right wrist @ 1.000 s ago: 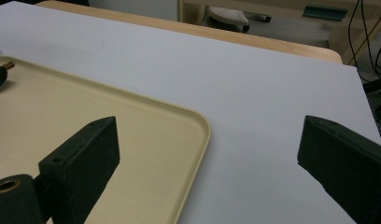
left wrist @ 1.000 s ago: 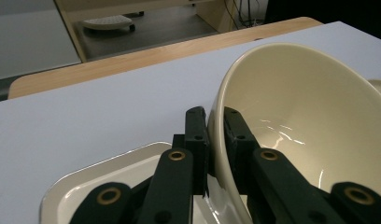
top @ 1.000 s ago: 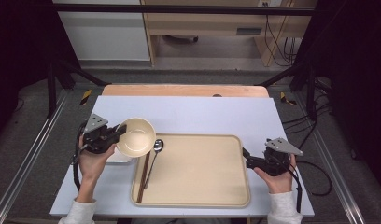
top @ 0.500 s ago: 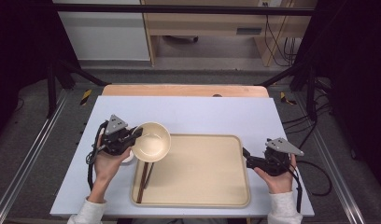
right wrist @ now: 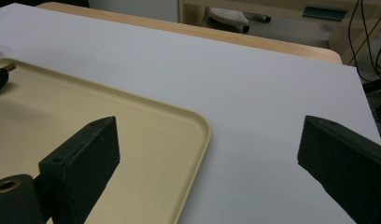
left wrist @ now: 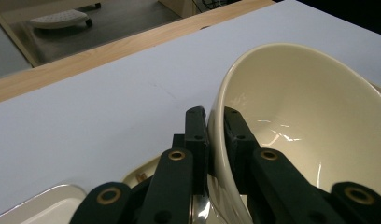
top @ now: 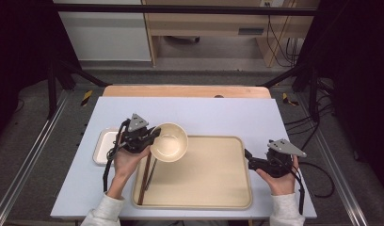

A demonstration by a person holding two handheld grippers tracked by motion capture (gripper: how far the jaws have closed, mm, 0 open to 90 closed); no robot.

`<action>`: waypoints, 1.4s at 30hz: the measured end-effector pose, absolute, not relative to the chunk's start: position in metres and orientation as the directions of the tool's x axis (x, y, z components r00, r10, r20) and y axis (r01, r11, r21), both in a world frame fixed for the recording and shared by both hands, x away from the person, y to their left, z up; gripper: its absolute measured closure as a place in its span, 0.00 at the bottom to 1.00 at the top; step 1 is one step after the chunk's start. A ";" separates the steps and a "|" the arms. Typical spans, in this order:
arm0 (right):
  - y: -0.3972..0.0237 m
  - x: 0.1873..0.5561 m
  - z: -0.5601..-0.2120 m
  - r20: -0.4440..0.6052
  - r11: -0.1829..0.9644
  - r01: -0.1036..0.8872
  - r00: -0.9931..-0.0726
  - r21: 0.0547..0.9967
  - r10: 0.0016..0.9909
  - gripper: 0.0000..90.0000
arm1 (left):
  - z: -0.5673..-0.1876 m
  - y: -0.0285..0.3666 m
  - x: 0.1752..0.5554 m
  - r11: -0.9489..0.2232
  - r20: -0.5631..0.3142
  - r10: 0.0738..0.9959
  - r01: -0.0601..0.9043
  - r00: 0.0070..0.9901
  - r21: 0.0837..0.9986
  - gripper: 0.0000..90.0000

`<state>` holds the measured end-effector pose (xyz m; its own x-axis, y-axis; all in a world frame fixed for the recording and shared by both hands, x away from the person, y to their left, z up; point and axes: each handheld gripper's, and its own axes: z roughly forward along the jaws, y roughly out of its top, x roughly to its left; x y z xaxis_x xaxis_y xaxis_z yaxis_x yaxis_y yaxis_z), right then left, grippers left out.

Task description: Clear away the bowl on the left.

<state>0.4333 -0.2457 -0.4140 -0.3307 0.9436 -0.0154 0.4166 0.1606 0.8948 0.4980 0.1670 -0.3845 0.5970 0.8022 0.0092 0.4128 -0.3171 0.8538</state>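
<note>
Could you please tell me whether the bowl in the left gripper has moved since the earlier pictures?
Yes. The bowl, clamped in the left gripper, has travelled rightward from beside the tray to above its upper-left corner.

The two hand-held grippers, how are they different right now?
The left hand-held gripper is shut on the rim of the cream bowl; the right hand-held gripper is open and holds nothing. The left one holds the bowl over the far left corner of the tray; the right one sits at the tray's right edge. Both are black with a trailing cable.
</note>
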 end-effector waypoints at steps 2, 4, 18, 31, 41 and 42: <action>-0.245 0.433 -0.414 -0.012 0.160 0.419 -0.334 0.894 0.943 0.07 | -0.387 0.162 0.501 -0.319 0.002 0.799 0.420 0.602 0.850 0.91; -0.245 0.433 -0.414 -0.016 0.163 0.416 -0.334 0.895 0.942 0.07 | -0.390 0.154 0.504 -0.326 0.003 0.795 0.422 0.607 0.846 0.91; -0.246 0.434 -0.415 -0.011 0.161 0.421 -0.335 0.893 0.942 0.07 | -0.419 0.134 0.529 -0.347 -0.019 0.799 0.486 0.601 0.802 0.91; -0.246 0.433 -0.414 -0.009 0.159 0.421 -0.338 0.893 0.941 0.07 | -0.438 0.133 0.543 -0.325 -0.063 0.803 0.524 0.593 0.787 0.91; -0.244 0.434 -0.415 -0.013 0.164 0.420 -0.340 0.893 0.940 0.07 | -0.446 0.135 0.549 -0.363 -0.023 0.820 0.551 0.571 0.752 0.91; -0.244 0.434 -0.415 -0.014 0.165 0.419 -0.340 0.893 0.940 0.07 | -0.447 0.135 0.549 -0.366 -0.016 0.824 0.554 0.566 0.748 0.91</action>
